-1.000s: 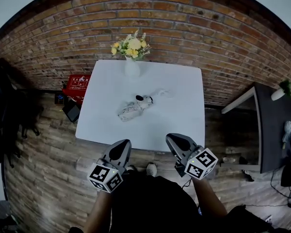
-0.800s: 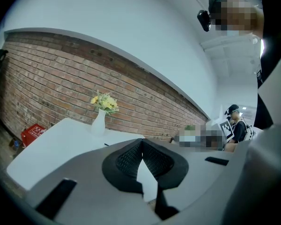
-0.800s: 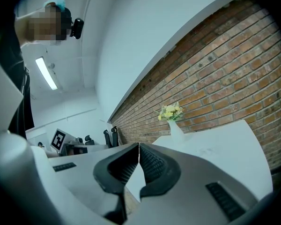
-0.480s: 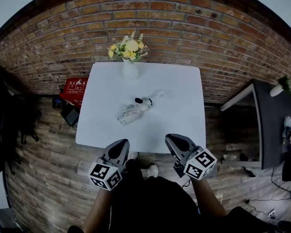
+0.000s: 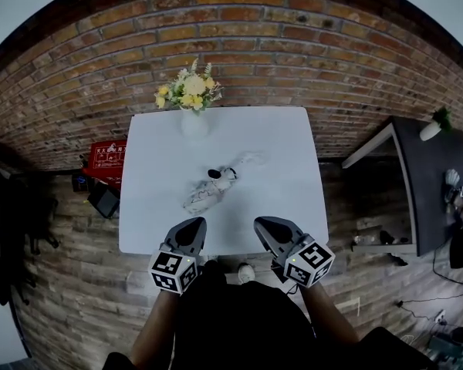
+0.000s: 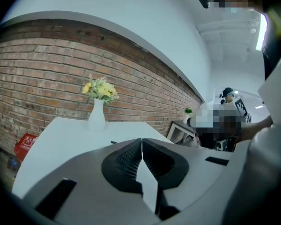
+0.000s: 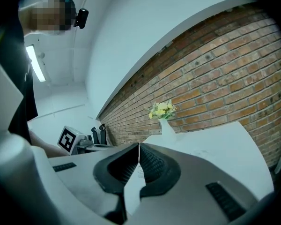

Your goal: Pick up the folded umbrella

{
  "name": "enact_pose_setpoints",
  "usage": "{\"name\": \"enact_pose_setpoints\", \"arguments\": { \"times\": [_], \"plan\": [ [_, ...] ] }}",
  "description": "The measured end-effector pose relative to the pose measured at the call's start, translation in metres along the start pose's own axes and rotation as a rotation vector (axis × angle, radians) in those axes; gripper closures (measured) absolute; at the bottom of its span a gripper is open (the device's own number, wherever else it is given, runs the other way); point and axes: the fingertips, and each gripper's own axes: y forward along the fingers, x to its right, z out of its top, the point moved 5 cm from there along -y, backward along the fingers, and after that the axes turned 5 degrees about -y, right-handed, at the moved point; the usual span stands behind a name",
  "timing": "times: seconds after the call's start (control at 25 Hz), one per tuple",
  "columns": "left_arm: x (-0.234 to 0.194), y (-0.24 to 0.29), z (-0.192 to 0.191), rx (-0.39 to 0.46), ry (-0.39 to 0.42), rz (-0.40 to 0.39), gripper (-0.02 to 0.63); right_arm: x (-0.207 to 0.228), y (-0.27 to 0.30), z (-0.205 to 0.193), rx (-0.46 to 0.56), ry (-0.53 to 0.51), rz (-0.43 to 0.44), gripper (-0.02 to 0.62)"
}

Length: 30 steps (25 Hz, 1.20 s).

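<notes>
In the head view, a white worktop stands against a brick wall. A white vase of yellow and white flowers sits at the worktop's far edge. The folded umbrella, pale and patterned with a dark end, lies slantwise on the worktop on the near side of the vase, about mid-surface, with its dark end the nearer to the vase. The left tool hangs over the near edge of the worktop, well apart from the umbrella and farther again from the vase. The right tool hangs beside it at the same edge, off to the right of the vase's line. Neither touches the umbrella. A red box lies on the floor left of the vase, beyond the worktop's side.

In the left gripper view, the left tool has its jaws pressed together with nothing between them. The vase stands ahead and left of the tips, on the worktop.

In the right gripper view, the right tool also has its jaws pressed together and empty. The vase stands ahead, just right of the tips, against the brick wall. The left tool's marker cube shows well left of the vase.
</notes>
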Motion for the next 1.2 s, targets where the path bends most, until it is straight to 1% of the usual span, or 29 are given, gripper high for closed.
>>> {"name": "enact_pose_setpoints", "arguments": {
  "times": [0.12, 0.4, 0.52, 0.64, 0.84, 1.04, 1.2],
  "plan": [
    [-0.013, 0.023, 0.002, -0.050, 0.061, -0.019, 0.591, 0.003, 0.012, -0.002, -0.017, 0.006, -0.022, 0.572],
    [-0.041, 0.070, -0.003, -0.149, 0.126, -0.047, 0.587, 0.009, 0.035, -0.007, -0.039, 0.004, -0.083, 0.572],
    [-0.049, 0.089, -0.009, -0.205, 0.167, -0.074, 0.512, 0.012, 0.041, -0.011, -0.043, 0.034, -0.104, 0.572],
    [-0.058, 0.107, -0.012, -0.248, 0.208, -0.080, 0.458, 0.014, 0.045, -0.014, -0.049, 0.061, -0.123, 0.572],
    [-0.073, 0.135, -0.021, -0.302, 0.260, -0.101, 0.395, 0.017, 0.050, -0.017, -0.068, 0.067, -0.167, 0.572],
    [-0.085, 0.155, -0.036, -0.392, 0.294, -0.136, 0.322, 0.018, 0.056, -0.020, -0.080, 0.086, -0.201, 0.572],
    [-0.090, 0.168, -0.049, -0.458, 0.322, -0.153, 0.302, 0.019, 0.054, -0.023, -0.085, 0.100, -0.236, 0.572]
  ]
}}
